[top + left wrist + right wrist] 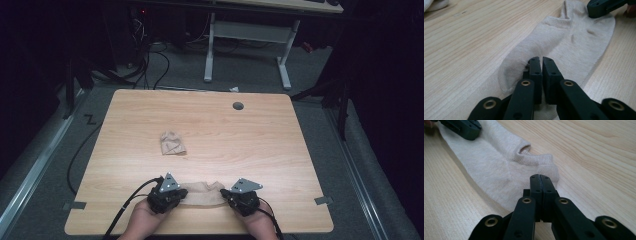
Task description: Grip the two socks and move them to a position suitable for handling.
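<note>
High view gives me the layout: a beige sock [204, 194] lies stretched flat along the near edge of the worktop [260, 145], with my left claw [176, 194] at its toe end and my right claw [231, 196] at its cuff end. A second sock [172, 143], already bunched into a small bundle, sits well apart toward the middle, so I judge this one is being set up for the same folding. Through the left gripper view, my left claw [541, 60] rests on the toe with its jaws almost pressed together, a thin slit between them, and I cannot tell whether any fabric is caught there. Through the right gripper view, my right claw [540, 178] is fully pressed together just at the heel and cuff [534, 160]; whether it nips the edge is hidden beneath the tips. Holding both ends keeps the sock taut and flat, which I think makes a clean fold easier.
</note>
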A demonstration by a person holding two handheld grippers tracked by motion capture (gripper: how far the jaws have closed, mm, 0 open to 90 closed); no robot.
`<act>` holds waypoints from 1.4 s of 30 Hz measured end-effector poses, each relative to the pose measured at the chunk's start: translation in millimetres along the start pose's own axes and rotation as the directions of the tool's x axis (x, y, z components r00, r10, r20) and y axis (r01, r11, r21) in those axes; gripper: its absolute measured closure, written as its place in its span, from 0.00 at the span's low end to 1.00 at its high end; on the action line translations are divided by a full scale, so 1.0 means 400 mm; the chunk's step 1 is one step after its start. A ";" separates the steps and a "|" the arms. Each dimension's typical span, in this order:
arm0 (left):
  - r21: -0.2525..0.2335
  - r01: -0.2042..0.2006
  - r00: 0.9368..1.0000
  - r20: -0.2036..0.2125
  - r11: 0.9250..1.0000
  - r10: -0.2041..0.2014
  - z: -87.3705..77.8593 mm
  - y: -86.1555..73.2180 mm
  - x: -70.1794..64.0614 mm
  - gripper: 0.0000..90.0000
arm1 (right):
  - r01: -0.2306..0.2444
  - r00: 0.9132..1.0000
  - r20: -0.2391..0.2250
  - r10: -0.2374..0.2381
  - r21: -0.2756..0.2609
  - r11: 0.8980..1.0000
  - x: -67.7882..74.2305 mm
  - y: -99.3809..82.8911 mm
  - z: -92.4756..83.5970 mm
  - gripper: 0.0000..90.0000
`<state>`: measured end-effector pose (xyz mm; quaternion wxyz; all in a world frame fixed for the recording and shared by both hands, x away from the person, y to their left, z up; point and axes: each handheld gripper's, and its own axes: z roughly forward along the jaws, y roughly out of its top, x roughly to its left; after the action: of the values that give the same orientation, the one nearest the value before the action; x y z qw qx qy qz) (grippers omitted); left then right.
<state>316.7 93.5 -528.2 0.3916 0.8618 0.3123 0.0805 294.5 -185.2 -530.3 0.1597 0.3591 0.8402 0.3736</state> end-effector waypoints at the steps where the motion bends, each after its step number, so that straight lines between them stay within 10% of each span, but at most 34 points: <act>1: 0.000 0.000 1.000 0.000 1.000 0.000 0.000 0.000 0.000 0.95 | 0.002 1.000 -0.001 -0.002 -0.004 1.000 0.001 0.000 0.000 1.00; 15: -0.121 0.029 0.996 -0.084 0.992 -0.039 -0.051 0.037 0.037 0.80 | -0.049 0.998 0.019 0.052 -0.156 0.986 -0.028 -0.008 -0.042 0.95; 21: -0.151 0.044 0.978 -0.195 0.988 -0.073 -0.070 0.062 0.086 0.72 | -0.043 0.999 0.010 0.046 -0.167 0.985 -0.027 -0.007 -0.046 0.93; 29: -0.134 0.124 0.949 -0.273 0.983 -0.156 -0.042 0.084 0.187 0.68 | -0.040 0.999 0.003 0.041 -0.163 0.986 -0.027 -0.007 -0.044 0.91; 42: -0.044 0.094 0.948 -0.302 0.995 -0.103 0.051 0.184 0.253 0.66 | -0.038 0.999 -0.002 0.038 -0.153 0.987 -0.028 -0.009 -0.040 0.91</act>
<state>439.6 104.8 -499.5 0.3549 0.8166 0.4104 0.1969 291.8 -203.2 -522.1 0.1801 0.3617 0.8020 0.4399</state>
